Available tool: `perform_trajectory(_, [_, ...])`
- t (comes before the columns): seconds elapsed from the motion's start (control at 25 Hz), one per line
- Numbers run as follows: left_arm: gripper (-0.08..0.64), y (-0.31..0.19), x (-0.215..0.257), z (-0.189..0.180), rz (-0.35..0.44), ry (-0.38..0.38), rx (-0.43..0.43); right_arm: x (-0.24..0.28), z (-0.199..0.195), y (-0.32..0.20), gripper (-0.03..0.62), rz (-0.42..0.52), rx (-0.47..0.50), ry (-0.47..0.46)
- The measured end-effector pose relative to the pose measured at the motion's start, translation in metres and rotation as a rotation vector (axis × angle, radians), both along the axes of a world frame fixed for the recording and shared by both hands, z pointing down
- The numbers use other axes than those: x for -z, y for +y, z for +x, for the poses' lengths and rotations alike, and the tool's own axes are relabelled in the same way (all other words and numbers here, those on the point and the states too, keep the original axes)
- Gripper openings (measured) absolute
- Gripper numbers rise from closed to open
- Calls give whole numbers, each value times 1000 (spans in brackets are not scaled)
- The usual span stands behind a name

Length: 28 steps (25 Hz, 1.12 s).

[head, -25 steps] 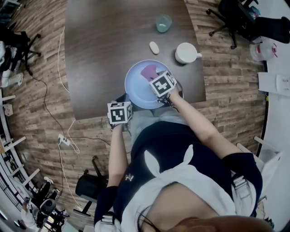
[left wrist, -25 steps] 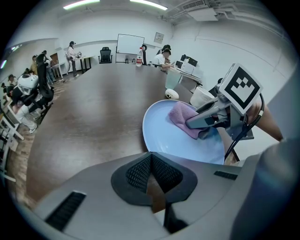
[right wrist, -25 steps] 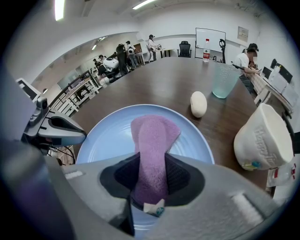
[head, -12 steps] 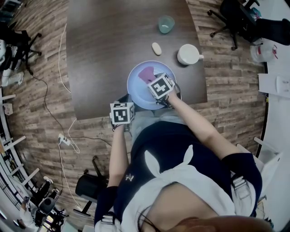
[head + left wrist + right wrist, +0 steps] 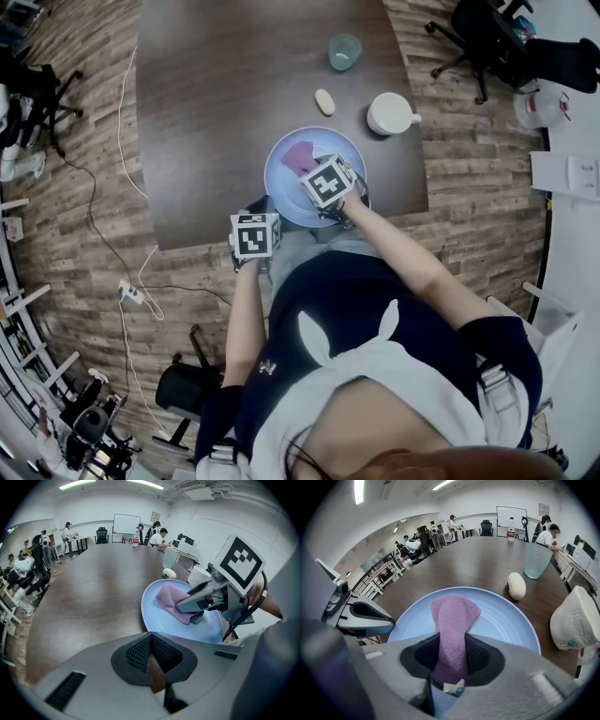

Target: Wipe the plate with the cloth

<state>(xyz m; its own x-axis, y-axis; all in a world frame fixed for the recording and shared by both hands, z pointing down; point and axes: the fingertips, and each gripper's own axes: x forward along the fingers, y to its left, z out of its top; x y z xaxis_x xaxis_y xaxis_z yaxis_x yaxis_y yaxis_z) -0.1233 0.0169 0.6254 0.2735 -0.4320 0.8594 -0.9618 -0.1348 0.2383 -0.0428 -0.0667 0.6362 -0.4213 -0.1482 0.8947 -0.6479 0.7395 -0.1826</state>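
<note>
A light blue plate (image 5: 281,187) lies at the near edge of the dark wooden table (image 5: 216,112). On it rests a pink-purple cloth (image 5: 300,156). My right gripper (image 5: 451,644) is shut on the near end of the cloth (image 5: 453,613), which stretches forward over the plate (image 5: 501,616). The left gripper view shows the right gripper (image 5: 180,607) pressing the cloth (image 5: 169,597) down onto the plate (image 5: 157,616). My left gripper (image 5: 150,637) hovers at the table's front edge, left of the plate, its pads together with nothing between them.
Beyond the plate stand a white mug (image 5: 389,112), a small pale egg-shaped object (image 5: 324,101) and a teal cup (image 5: 344,51). Office chairs (image 5: 469,37) and cables (image 5: 131,281) are on the wooden floor around the table. People sit at the room's far end.
My right gripper has slid the cloth a little to the left and nearer across the plate. The left gripper has stayed where it was.
</note>
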Motion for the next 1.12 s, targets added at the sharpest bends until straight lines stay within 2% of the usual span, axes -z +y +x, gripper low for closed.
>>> perform_trajectory(0.4, [3, 0, 0, 0, -1, 5, -13, 4, -14, 5, 132, 0, 9, -16])
perform_trajectory(0.56, [3, 2, -1, 0, 0, 8, -13, -4, -20, 18, 132, -28, -6, -25])
perform_trajectory(0.84, [3, 0, -1, 0, -10, 8, -33, 3, -31, 22, 132, -2, 48, -22])
perform_trajectory(1.12, [3, -1, 2, 0, -8, 12, -33, 3, -34, 26, 132, -15, 44, -26])
